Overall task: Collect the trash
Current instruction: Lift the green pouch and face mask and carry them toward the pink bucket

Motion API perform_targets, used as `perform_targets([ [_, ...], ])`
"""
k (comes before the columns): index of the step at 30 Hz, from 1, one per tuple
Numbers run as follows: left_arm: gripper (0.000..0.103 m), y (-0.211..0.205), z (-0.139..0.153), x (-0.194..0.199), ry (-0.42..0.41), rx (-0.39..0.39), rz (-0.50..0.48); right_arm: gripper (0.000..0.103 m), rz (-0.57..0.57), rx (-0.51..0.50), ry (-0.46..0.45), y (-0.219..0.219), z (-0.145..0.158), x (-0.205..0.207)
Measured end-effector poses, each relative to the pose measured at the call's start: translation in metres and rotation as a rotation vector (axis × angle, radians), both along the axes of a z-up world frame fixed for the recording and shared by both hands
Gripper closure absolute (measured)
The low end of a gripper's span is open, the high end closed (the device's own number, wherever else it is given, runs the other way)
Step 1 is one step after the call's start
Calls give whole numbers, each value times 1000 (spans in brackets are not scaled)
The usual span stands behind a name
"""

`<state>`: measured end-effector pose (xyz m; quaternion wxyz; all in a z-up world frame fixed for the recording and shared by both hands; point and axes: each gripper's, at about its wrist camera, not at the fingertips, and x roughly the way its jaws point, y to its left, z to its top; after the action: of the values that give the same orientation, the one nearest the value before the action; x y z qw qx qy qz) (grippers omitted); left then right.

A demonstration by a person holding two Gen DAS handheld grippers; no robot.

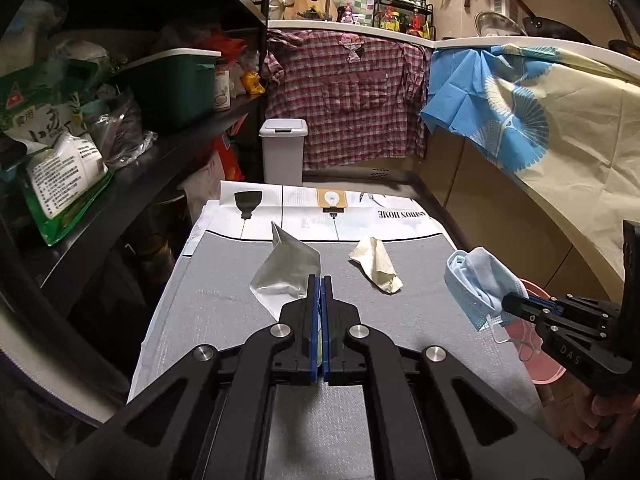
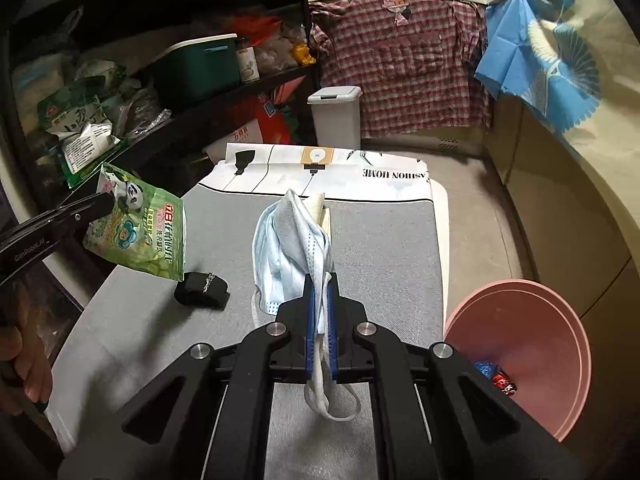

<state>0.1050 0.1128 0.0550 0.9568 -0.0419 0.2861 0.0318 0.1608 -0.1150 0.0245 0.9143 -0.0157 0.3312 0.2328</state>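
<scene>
Both grippers loaded, held above grey mat (image 2: 380, 264).
Left gripper (image 1: 320, 280) clamps green pouch (image 2: 140, 232); right gripper (image 2: 320, 280) pinches blue face mask (image 2: 288, 244), pink basin (image 2: 528, 344) beside it.

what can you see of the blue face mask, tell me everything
The face mask is a light blue pleated disposable one, soft and crumpled, folded on itself. The right gripper is shut on its lower edge, holding it up above the grey mat, apart from it. White ear loops dangle below the fingers. Nothing else touches it.
</scene>
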Motion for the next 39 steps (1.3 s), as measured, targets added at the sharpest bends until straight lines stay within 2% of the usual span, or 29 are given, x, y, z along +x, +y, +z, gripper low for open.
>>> perform_targets([
  [17, 102, -28, 12, -32, -37, -19, -26, 97, -60, 25, -39, -33, 31, -29],
  [26, 102, -49, 15, -31, -44, -15, -68, 97, -99, 45, -81, -58, 60, -37],
  [39, 102, -79, 11, -24, -30, -16, -120, 97, -168, 2, -119, -100, 75, -31],
])
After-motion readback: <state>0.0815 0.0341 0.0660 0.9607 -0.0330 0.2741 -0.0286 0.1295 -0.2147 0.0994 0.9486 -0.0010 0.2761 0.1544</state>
